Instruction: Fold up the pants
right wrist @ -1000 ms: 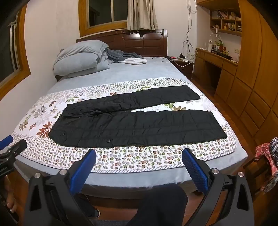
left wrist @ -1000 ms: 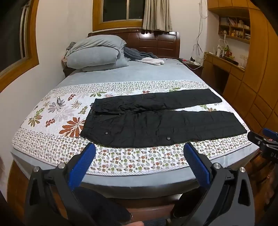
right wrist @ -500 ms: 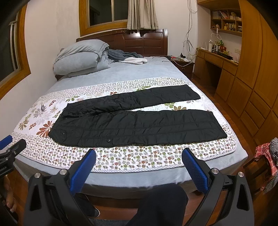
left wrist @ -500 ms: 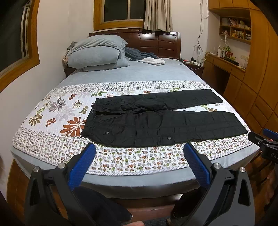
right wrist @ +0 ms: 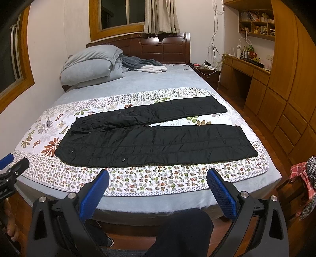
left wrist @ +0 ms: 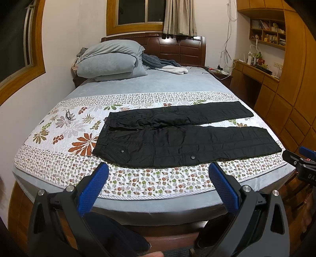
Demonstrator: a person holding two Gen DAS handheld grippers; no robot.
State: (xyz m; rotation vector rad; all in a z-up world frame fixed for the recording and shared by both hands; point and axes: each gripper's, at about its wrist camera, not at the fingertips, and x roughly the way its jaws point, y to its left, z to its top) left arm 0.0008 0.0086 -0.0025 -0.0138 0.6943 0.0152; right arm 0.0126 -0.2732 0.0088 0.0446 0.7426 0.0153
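A bed [left wrist: 158, 85] with a dark wooden headboard [left wrist: 177, 49] fills the middle of the frame, grey pillows [left wrist: 110, 59] stacked at its upper left. A wood-framed window [left wrist: 136, 15] with a beige curtain [left wrist: 179, 17] sits top centre on the white wall. Wooden cabinets [right wrist: 292, 79] and a desk [right wrist: 246, 67] line the right side.

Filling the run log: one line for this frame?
pants: flat, unfolded on quilt | left gripper: open, empty | right gripper: open, empty
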